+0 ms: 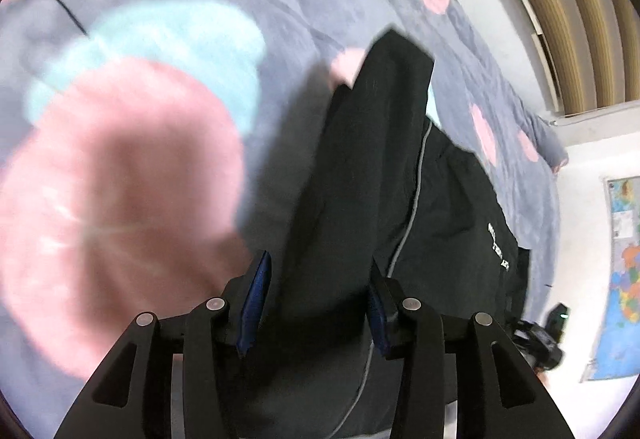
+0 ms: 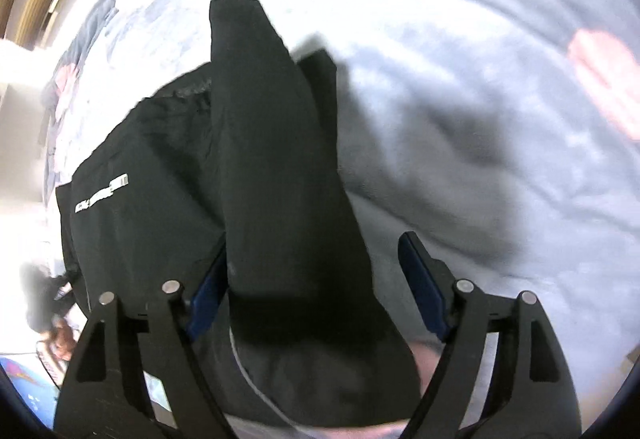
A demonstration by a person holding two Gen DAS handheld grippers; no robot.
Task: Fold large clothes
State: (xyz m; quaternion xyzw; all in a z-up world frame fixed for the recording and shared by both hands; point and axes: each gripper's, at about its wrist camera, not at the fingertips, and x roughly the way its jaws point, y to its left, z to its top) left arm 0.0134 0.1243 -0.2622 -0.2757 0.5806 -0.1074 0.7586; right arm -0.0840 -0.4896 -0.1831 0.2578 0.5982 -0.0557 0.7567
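Through the left wrist camera: my left tongs (image 1: 316, 303) stand parted over the black jacket (image 1: 360, 199). A folded sleeve runs up between the blue pads (image 1: 254, 303); neither visibly presses it, so released. Jacket lies on the grey bedspread (image 1: 160, 19) with pink and mint blotches. Map poster (image 1: 624, 279) on the wall at right.

Through the right wrist camera: my right tongs (image 2: 320, 291) gape wide, released. Black jacket (image 2: 260, 159) sleeve sits between them, against the left pad; the right pad is clear. Bedspread (image 2: 460, 59) pale beneath.
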